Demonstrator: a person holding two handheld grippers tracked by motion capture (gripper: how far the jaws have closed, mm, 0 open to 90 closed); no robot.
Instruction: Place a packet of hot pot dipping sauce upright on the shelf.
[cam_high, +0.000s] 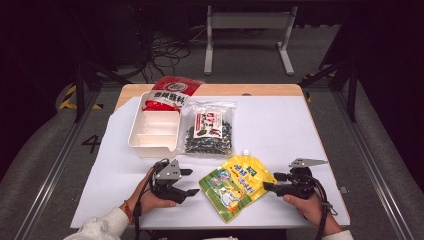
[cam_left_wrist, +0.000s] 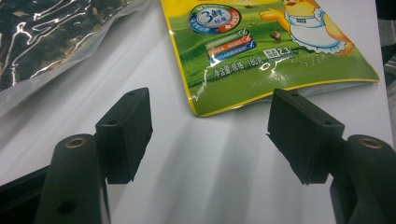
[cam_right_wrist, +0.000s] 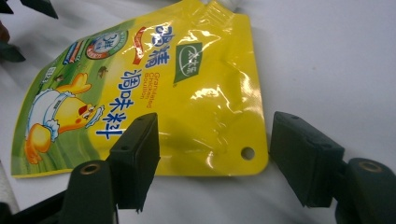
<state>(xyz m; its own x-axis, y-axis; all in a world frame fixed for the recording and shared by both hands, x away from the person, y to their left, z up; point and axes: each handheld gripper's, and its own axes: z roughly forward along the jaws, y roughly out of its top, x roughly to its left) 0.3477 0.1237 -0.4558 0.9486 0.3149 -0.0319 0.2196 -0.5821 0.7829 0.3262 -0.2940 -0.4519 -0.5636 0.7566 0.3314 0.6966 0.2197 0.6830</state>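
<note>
Pouch (cam_high: 237, 186) of yellow and green chicken seasoning is lying flat on the white table cover (cam_high: 280, 130), near the front edge, right between the two tongs. Left gripper (cam_high: 184, 182) sits just off its green bottom end, right gripper (cam_high: 272, 181) just off the yellow top end by the spout, and both have their jaws spread wide with nothing pinched.

High view gives the layout but not the fine gaps. Left gripper view settles one: the pouch (cam_left_wrist: 261, 51) corner stops short of the pads (cam_left_wrist: 128, 128), bare white cover between them, so no contact there. It also catches the edge of the clear bag of dark dried stuff (cam_left_wrist: 51, 37) up at the corner. Right gripper view shows the pouch (cam_right_wrist: 154, 98) edge with the punched hang hole lying in the gap between that gripper's jaws, pads clear of it on both sides. The far tong's tips (cam_right_wrist: 39, 7) peek in at the top left.

Room-wise, the right half of the cover is wide open. Behind the pouch, the clear bag (cam_high: 208, 129) lies just beside the white divided tray (cam_high: 154, 127), with a red packet (cam_high: 170, 92) resting on the tray's far end. Wooden tabletop edge (cam_high: 240, 90) shows at the back, grey floor, cables and a white stand (cam_high: 248, 35) beyond.
</note>
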